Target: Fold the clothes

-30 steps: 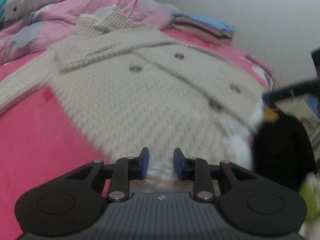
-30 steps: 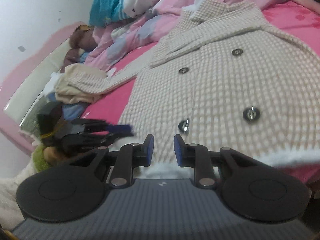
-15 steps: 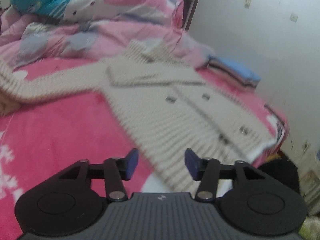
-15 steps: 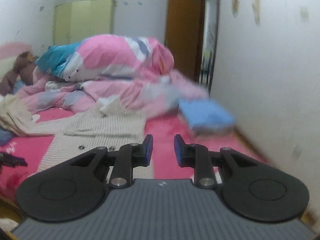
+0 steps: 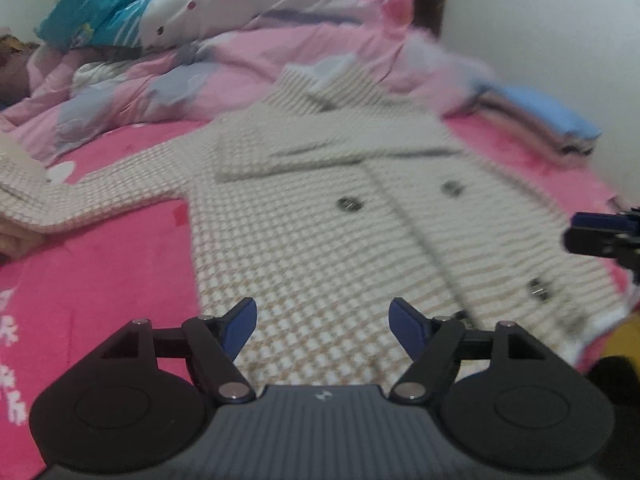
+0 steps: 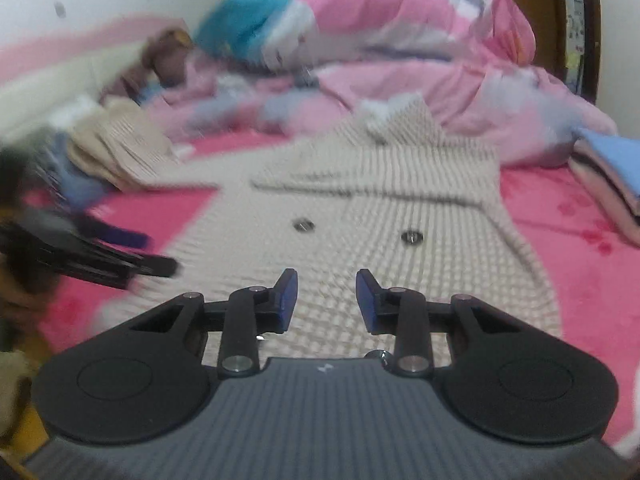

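A cream knitted cardigan (image 5: 320, 240) with dark buttons lies spread flat, front up, on the pink bed sheet (image 5: 100, 280). Its left sleeve stretches out to the left. My left gripper (image 5: 322, 320) hovers over the lower left front panel, open wide, with nothing between its blue pads. In the right wrist view the cardigan (image 6: 360, 220) fills the middle, collar at the far end. My right gripper (image 6: 327, 294) hangs above its lower front, open a narrow gap, holding nothing. Each gripper shows in the other's view: the right gripper (image 5: 596, 232) at the right edge, the left gripper (image 6: 120, 264) blurred at the left.
A rumpled pink duvet (image 6: 400, 60) and a teal pillow (image 5: 100, 16) lie heaped behind the collar. A folded stack with a blue top layer (image 6: 612, 168) sits at the far right by the wall. A pile of beige clothes (image 6: 120, 148) lies at the left.
Both grippers have left the cardigan's hem and risen. The left one has opened wide. The right view swung up toward the wall and door, then back down over the cardigan.
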`<state>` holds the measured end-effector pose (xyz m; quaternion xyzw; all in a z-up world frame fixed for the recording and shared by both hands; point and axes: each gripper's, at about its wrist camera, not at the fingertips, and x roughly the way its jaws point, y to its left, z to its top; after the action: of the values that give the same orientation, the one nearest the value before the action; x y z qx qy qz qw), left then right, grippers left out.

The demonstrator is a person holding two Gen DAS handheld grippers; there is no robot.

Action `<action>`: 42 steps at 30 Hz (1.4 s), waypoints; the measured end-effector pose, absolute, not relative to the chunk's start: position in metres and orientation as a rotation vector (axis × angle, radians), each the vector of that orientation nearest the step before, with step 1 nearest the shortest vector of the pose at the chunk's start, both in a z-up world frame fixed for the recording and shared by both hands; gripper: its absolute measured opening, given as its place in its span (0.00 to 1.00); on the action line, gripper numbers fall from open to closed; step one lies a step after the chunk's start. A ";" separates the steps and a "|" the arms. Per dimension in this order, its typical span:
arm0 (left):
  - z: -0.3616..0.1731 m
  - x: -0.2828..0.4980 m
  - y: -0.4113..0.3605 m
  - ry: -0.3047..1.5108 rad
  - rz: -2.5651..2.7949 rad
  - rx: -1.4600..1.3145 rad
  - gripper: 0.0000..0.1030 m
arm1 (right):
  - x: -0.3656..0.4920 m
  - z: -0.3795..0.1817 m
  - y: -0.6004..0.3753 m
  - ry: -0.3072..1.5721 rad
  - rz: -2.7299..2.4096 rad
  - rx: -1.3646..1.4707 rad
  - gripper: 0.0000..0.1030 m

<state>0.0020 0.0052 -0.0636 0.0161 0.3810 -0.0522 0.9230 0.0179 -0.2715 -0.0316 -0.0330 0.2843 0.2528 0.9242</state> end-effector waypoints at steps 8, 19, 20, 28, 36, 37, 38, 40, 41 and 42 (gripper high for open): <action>-0.103 0.025 0.007 0.871 0.007 0.080 0.81 | 0.059 -0.101 -0.246 0.683 0.413 -0.093 0.41; -0.118 0.029 0.008 0.829 0.004 0.047 0.99 | 0.036 -0.113 -0.254 0.718 0.351 -0.034 0.63; -0.118 0.028 0.008 0.829 -0.001 0.041 1.00 | 0.036 -0.111 -0.253 0.727 0.340 -0.039 0.64; -0.120 0.026 0.013 0.822 0.003 -0.012 1.00 | 0.044 -0.107 -0.236 0.811 0.230 -0.042 0.89; -0.120 0.031 0.012 0.849 -0.007 -0.014 1.00 | 0.044 -0.111 -0.233 0.815 0.163 -0.030 0.99; -0.121 0.031 0.012 0.850 -0.004 -0.013 1.00 | 0.044 -0.111 -0.233 0.815 0.160 -0.031 0.99; -0.121 0.031 0.011 0.847 0.001 -0.010 1.00 | 0.044 -0.111 -0.232 0.815 0.156 -0.032 0.99; -0.122 0.030 0.009 0.842 0.008 -0.003 1.00 | 0.043 -0.111 -0.232 0.814 0.154 -0.032 0.99; -0.123 0.030 0.009 0.841 0.011 0.000 1.00 | 0.043 -0.111 -0.232 0.813 0.152 -0.031 0.99; -0.123 0.030 0.008 0.840 0.014 0.002 1.00 | 0.043 -0.111 -0.232 0.813 0.151 -0.031 0.99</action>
<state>0.0300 0.0080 -0.1230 0.0009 0.4077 0.0068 0.9131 0.0429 -0.2316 -0.1115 -0.0149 0.3949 0.0734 0.9157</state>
